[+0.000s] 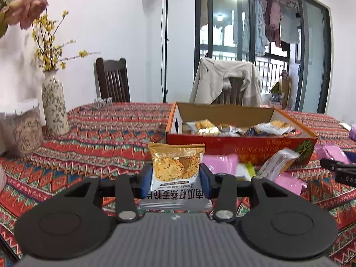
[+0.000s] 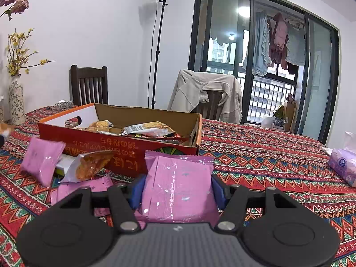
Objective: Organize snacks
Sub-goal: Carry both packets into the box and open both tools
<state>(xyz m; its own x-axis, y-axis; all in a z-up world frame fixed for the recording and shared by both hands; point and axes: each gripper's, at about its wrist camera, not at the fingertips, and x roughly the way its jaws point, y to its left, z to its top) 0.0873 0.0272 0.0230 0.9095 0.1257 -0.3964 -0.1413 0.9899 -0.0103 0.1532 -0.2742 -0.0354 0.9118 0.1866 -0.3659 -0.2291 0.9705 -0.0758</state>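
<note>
My left gripper is shut on a gold and white oat crisp packet, held upright above the tablecloth in front of the red cardboard box. My right gripper is shut on a pink snack packet, held just in front of the same box. The box holds several snack packets. More pink packets and an orange crisp packet lie loose on the table left of the right gripper; they also show in the left wrist view.
A patterned vase with yellow flowers and a jar stand at the table's left. A purple tissue pack lies at the right. Two chairs, one draped with a jacket, stand behind the table.
</note>
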